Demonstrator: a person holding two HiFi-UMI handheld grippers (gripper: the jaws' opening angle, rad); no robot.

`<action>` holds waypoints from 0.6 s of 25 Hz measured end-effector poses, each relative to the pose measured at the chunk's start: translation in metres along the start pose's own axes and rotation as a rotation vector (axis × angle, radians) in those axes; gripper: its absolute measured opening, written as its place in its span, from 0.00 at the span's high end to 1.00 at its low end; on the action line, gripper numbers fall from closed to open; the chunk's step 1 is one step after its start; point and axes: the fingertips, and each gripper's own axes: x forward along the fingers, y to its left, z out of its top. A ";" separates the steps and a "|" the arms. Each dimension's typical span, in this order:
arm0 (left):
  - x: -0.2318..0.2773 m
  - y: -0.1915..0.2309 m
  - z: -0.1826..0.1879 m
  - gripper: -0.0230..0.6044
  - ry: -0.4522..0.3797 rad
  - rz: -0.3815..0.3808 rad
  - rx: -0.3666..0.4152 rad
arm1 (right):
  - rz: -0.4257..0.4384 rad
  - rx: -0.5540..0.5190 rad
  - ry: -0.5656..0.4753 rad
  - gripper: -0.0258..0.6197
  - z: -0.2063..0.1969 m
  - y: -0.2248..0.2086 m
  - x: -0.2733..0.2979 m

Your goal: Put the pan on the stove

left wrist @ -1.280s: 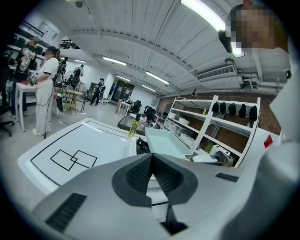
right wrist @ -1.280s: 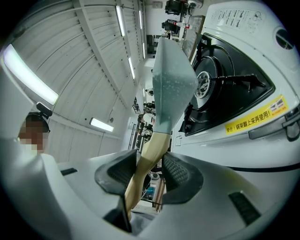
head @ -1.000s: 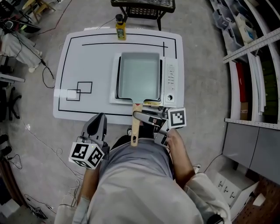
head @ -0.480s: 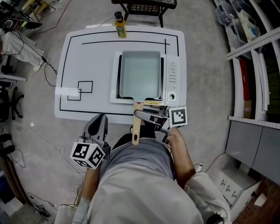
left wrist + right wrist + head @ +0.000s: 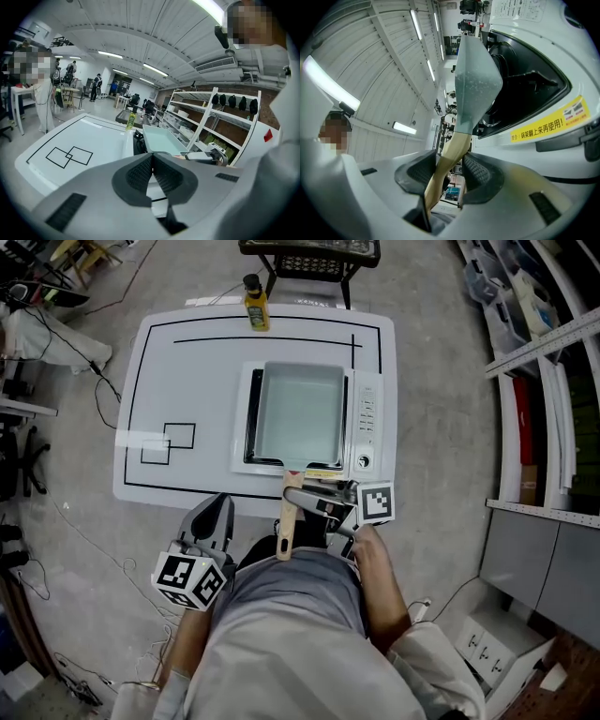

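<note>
Right gripper (image 5: pixel 450 164) clamps the pan (image 5: pixel 300 413) by its handle (image 5: pixel 286 531).
I judge it stiff, nose-heavy (smooth wood may twist); grip near the stove (image 5: pixel 367 418); left gripper (image 5: pixel 152 161) closed.

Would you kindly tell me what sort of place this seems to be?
Most likely a lab or workshop, not a home kitchen: the pan and stove sit on a white table marked with black outlines, metal shelving stands alongside, and cables trail over a bare floor.

R gripper (image 5: pixel 302 495) at handle (image 5: pixel 284 535) of pan (image 5: pixel 300 413) on stove (image 5: pixel 367 418); L gripper (image 5: pixel 217 508) apart.
</note>
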 end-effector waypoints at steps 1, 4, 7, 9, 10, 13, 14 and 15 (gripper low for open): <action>0.001 0.000 0.000 0.97 0.001 -0.001 -0.003 | 0.000 -0.005 0.004 0.69 0.001 0.000 0.000; 0.001 0.000 0.001 0.97 -0.001 0.001 -0.010 | 0.002 -0.010 0.016 0.69 0.001 -0.002 0.001; 0.001 -0.001 0.000 0.96 -0.002 0.002 -0.013 | 0.012 0.002 0.022 0.69 0.000 -0.003 0.001; 0.002 -0.002 0.000 0.97 -0.003 0.002 -0.016 | 0.024 0.011 0.030 0.69 0.000 -0.004 0.000; 0.002 -0.002 -0.001 0.97 -0.004 0.003 -0.017 | 0.026 0.013 0.037 0.69 -0.001 -0.005 0.001; 0.002 -0.002 -0.002 0.97 -0.004 0.007 -0.020 | 0.021 0.017 0.053 0.69 -0.003 -0.009 0.000; 0.002 -0.002 -0.003 0.97 -0.003 0.007 -0.023 | 0.021 0.018 0.056 0.69 -0.003 -0.010 0.000; 0.002 -0.001 -0.003 0.96 -0.003 0.007 -0.026 | 0.022 0.018 0.060 0.69 -0.003 -0.011 0.000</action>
